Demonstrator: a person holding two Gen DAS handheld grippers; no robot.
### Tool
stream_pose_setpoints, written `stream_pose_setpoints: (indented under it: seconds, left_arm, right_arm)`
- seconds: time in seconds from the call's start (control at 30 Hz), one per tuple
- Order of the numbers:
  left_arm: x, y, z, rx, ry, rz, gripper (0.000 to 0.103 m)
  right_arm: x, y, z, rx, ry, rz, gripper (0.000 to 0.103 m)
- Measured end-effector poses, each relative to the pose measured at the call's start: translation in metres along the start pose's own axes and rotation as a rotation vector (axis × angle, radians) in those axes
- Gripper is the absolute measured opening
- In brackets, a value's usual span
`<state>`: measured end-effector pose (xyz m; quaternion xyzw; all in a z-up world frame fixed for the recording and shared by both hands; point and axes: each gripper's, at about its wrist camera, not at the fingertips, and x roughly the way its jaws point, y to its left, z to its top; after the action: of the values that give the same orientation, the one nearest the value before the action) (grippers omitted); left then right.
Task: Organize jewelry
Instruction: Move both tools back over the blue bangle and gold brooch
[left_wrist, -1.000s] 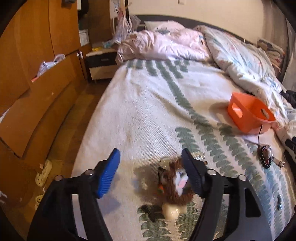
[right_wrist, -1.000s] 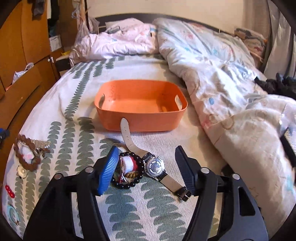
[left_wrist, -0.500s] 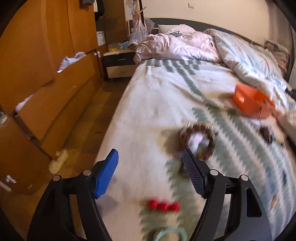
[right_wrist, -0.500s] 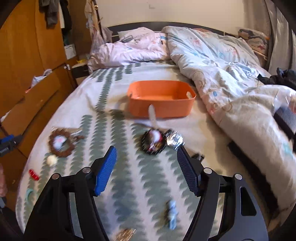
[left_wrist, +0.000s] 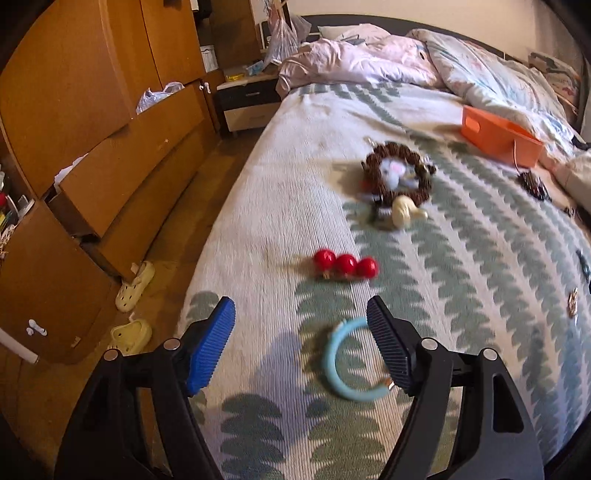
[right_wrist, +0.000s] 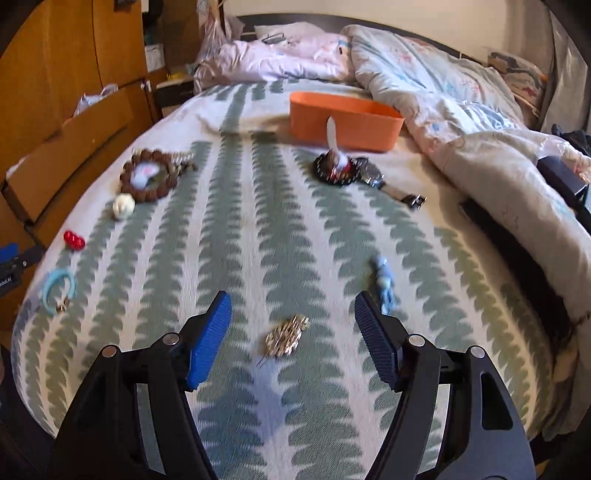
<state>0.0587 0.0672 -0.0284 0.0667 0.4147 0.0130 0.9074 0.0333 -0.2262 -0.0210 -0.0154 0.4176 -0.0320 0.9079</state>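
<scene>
Jewelry lies scattered on a bedspread with green leaf stripes. My left gripper (left_wrist: 301, 347) is open above a light blue bangle (left_wrist: 345, 362), which lies by its right finger, untouched. Beyond it sit three red beads (left_wrist: 345, 264), a cream bauble (left_wrist: 404, 214) and a brown bead bracelet (left_wrist: 399, 173). My right gripper (right_wrist: 291, 336) is open over a gold brooch (right_wrist: 287, 335), with a blue charm (right_wrist: 384, 282) just past its right finger. Farther off lie a black bead bracelet (right_wrist: 334, 170), a watch (right_wrist: 373, 175) and the orange basket (right_wrist: 343, 122).
A rumpled duvet (right_wrist: 461, 110) covers the bed's right side and pillows lie at the head. On the left stand a wooden wardrobe (left_wrist: 74, 110) with drawers pulled out, a nightstand (left_wrist: 247, 99) and yellow slippers (left_wrist: 133, 284) on the floor by the bed edge.
Both grippers have drawn back toward the foot of the bed and sunk lower. The brown bracelet and the watch now lie far ahead; the bangle and the brooch have come between the fingers.
</scene>
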Motion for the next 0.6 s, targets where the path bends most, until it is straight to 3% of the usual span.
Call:
stream_pose_setpoints:
  seconds: [0.07, 0.23, 0.6]
  left_arm:
    - [0.004, -0.003, -0.008, 0.011, 0.014, 0.025, 0.073]
    - [0.016, -0.004, -0.021, 0.011, 0.078, 0.008, 0.073]
    - [0.029, -0.014, -0.028, 0.034, 0.122, 0.012, 0.073]
  right_arm:
    - [0.005, 0.003, -0.005, -0.006, 0.016, -0.021, 0.072]
    - [0.02, -0.003, -0.007, 0.038, 0.073, -0.026, 0.072]
    - [0.042, -0.006, -0.01, 0.074, 0.158, -0.055, 0.072]
